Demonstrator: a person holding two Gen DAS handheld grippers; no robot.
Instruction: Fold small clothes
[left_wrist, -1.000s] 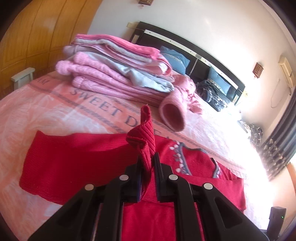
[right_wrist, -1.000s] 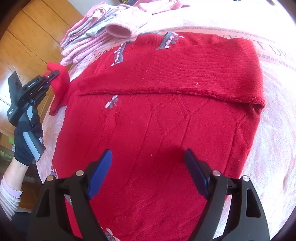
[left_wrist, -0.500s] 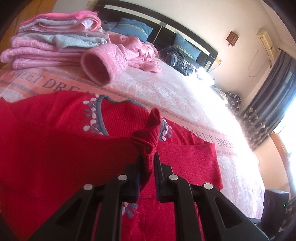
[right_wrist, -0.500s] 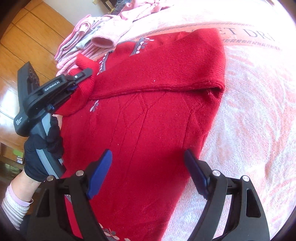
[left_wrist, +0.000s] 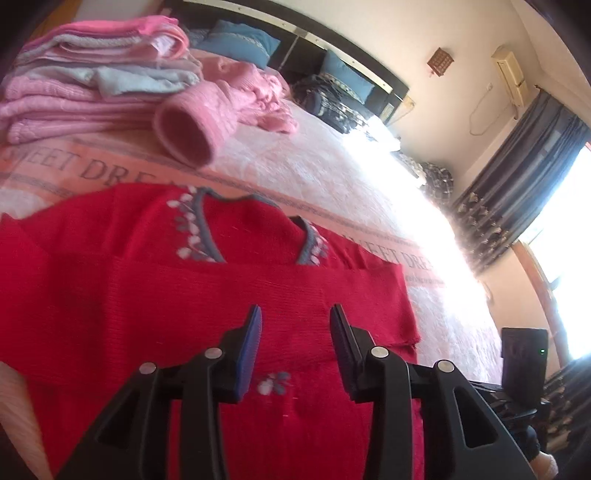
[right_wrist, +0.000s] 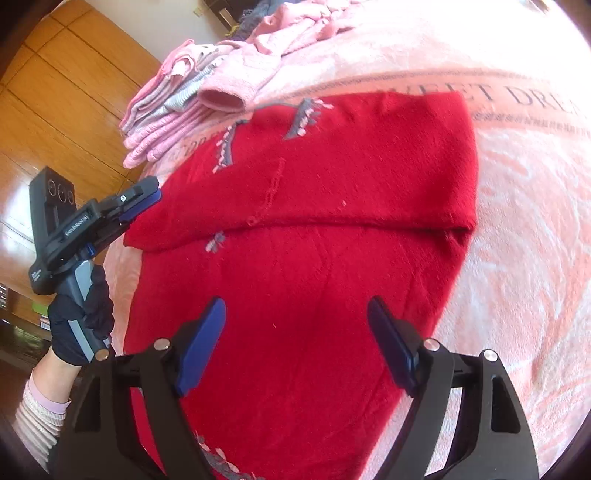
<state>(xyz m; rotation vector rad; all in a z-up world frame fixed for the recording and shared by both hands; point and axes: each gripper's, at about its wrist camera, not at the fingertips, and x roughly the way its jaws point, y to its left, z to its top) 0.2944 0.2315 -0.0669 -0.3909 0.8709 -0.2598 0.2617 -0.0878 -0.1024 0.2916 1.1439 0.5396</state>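
Observation:
A red knit sweater (left_wrist: 155, 295) (right_wrist: 332, 236) with a grey flowered neckline lies flat on the pink bedspread (left_wrist: 332, 173). Both of its sleeves are folded across the chest, and the folded sleeve (right_wrist: 388, 166) forms a band below the collar. My left gripper (left_wrist: 295, 321) is open just above that band with nothing between its blue pads. In the right wrist view the left gripper (right_wrist: 142, 201) sits at the sweater's left edge, held by a gloved hand (right_wrist: 81, 317). My right gripper (right_wrist: 297, 317) hovers open over the sweater's lower body.
A stack of folded pink and grey clothes (left_wrist: 92, 77) (right_wrist: 166, 110) sits at the head end of the bed. An unfolded pink sweater (left_wrist: 207, 122) lies beside the stack, its cuff near the red collar. A wooden wardrobe (right_wrist: 55, 92) stands to the left. Curtains (left_wrist: 517, 177) hang to the right.
My left gripper carried the red sleeve end across the sweater, let it go and opened. The sleeve now lies flat over the chest. My right gripper stayed open above the lower body.

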